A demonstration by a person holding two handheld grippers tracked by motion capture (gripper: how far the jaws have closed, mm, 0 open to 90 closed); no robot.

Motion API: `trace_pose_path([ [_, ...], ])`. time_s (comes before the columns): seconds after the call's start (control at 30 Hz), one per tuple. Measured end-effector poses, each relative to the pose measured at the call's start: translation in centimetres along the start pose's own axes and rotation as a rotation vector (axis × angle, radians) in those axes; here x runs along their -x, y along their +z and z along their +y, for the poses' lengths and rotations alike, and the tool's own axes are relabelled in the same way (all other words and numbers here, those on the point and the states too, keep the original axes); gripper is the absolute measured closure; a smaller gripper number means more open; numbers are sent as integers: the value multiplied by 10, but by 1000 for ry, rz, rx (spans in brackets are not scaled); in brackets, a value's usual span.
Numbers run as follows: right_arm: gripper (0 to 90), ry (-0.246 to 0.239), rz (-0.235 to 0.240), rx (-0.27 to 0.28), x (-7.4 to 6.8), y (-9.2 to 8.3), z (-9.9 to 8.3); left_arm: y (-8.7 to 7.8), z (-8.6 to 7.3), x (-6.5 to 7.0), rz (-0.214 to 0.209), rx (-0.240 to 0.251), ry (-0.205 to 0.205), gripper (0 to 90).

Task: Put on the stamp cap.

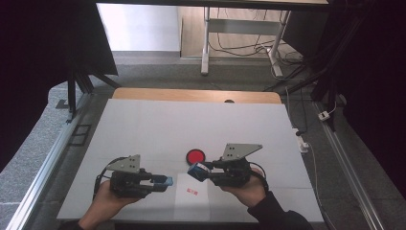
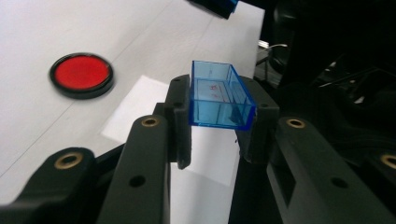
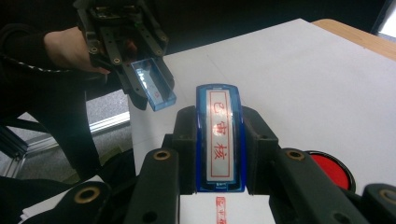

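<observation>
My left gripper (image 1: 163, 182) is shut on a clear blue plastic cap (image 1: 168, 181); its own view shows the open, box-shaped cap (image 2: 217, 95) pinched between the jaws of that gripper (image 2: 218, 119). My right gripper (image 1: 203, 171) is shut on a blue stamp (image 1: 197, 171) held a little above the table. In the right gripper view the stamp (image 3: 219, 140) shows a white face with red characters, and the left gripper's cap (image 3: 154, 85) hangs beyond it to the left. A round red ink pad (image 1: 195, 155) lies just behind both grippers. A white paper slip (image 1: 191, 191) carries a red print.
A large white sheet (image 1: 191, 124) covers the table, whose wooden far edge (image 1: 196, 95) shows. Metal rails run along the left side (image 1: 43, 167) and the right side (image 1: 349, 167). A white plug and cables (image 1: 302, 141) lie at the right edge.
</observation>
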State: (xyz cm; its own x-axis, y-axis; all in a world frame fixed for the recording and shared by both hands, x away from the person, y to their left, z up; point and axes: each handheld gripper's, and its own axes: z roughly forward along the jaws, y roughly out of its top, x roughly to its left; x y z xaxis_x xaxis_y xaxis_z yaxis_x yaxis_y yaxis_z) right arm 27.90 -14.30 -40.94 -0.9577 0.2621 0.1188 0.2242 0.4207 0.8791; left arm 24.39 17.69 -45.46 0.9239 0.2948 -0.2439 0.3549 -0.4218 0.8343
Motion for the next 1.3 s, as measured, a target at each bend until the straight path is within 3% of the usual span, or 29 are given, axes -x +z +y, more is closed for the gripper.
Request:
trace_pose_path([
  [0.33,712,-24,25,3,-2,2,3,18,11,-8,-84,-8,47,677],
  [0.87,712,-60,75,-7,-6,8,5,47,25,-20,-172,-63,134,678],
  [1.3,712,-95,96,-31,-12,15,6,57,28,-22,-229,-86,177,679],
])
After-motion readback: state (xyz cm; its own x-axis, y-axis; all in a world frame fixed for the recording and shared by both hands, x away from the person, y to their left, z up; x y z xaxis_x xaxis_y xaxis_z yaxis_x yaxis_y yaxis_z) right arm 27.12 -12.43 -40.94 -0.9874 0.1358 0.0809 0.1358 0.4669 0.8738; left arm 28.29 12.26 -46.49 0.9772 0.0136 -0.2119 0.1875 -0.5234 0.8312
